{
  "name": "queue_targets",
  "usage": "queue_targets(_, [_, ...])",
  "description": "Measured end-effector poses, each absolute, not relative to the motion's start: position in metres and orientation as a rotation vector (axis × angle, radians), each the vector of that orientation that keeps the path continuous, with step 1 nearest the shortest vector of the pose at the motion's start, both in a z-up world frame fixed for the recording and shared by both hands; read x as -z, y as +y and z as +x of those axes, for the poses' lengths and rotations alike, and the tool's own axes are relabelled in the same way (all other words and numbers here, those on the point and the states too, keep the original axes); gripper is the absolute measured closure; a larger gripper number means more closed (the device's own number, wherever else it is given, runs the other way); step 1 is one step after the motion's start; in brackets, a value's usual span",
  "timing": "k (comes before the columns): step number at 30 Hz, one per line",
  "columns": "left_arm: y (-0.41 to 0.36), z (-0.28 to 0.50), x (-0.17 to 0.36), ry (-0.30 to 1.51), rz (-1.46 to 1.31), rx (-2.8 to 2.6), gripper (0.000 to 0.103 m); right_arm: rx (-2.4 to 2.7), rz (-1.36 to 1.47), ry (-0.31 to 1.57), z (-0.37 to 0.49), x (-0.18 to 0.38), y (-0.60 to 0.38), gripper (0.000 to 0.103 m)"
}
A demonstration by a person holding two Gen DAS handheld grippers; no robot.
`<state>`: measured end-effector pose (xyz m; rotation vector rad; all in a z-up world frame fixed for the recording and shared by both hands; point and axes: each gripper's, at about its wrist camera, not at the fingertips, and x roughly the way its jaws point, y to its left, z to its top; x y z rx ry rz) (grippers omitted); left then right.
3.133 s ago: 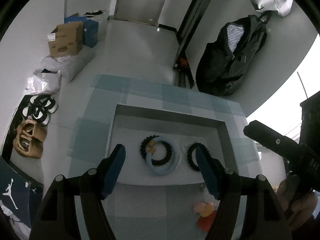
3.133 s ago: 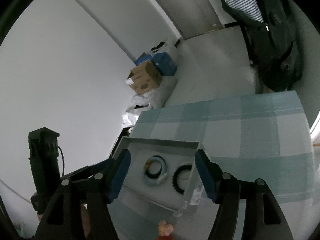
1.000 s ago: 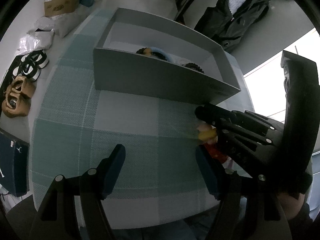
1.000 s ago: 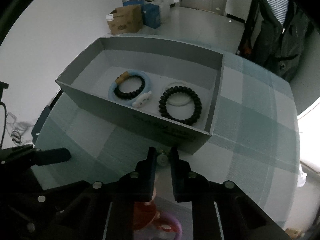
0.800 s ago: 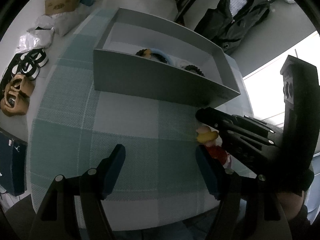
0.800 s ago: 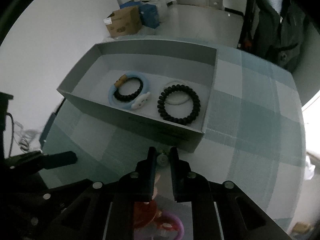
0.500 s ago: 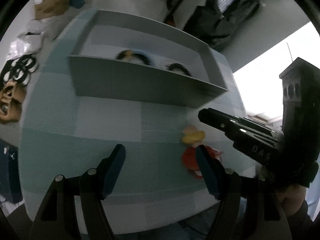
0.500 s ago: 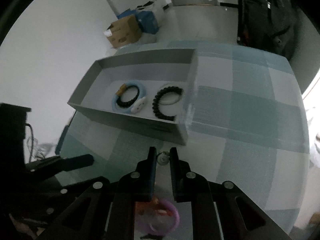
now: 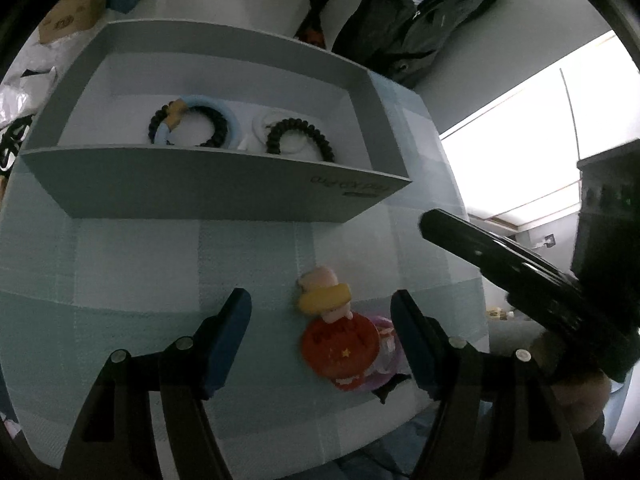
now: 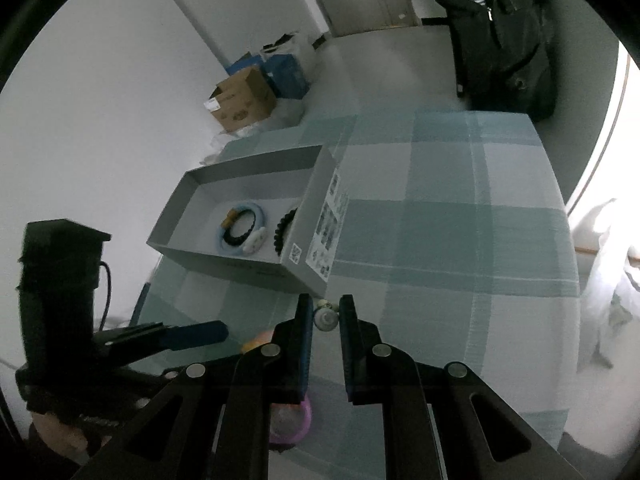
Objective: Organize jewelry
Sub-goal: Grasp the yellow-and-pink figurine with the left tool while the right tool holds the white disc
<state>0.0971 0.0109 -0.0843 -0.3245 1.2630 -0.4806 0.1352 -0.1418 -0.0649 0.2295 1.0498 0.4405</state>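
1. Because jewelry belongs in the grey box (image 10: 240,204), the right gripper (image 10: 323,316) is pinching a small pale charm (image 10: 324,318) just near of it.
2. The left gripper (image 9: 320,312) is hanging wide, empty, over the tabletop (image 9: 140,256) beside the toy-topped purple ring (image 9: 344,344).

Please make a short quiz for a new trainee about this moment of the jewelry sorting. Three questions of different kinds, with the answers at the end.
1. True or false: the left gripper is open and holds nothing.
2. The right gripper is shut on: A) a black beaded bracelet, B) a small pale bead piece, C) the cardboard box.
3. Fill in: the black beaded bracelets lie inside the grey ____.

Key
1. True; its fingers stand wide apart above the checked cloth, beside the yellow and red toy charms.
2. B.
3. Box.
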Motion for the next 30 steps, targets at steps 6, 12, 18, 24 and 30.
queue_targets(6, [-0.001,0.098,0.084,1.265,-0.250,0.464,0.051,-0.442,0.246,1.041,0.133,0.063,-0.152,0.091])
queue_targets(12, [-0.008,0.101,0.084,1.278,-0.207,0.461,0.079,-0.445,0.253,1.039,0.132,0.063,-0.156,0.091])
queue_targets(18, [-0.017,0.103,0.082,1.273,-0.165,0.460,0.080,-0.448,0.255,1.032,0.131,0.061,-0.157,0.091])
queue_targets(24, [-0.018,0.103,0.082,1.269,-0.171,0.464,0.080,-0.442,0.264,1.022,0.130,0.060,-0.160,0.091])
queue_targets(30, [-0.005,0.097,0.072,1.226,-0.198,0.479,0.080,-0.439,0.283,1.001,0.129,0.054,-0.163,0.091])
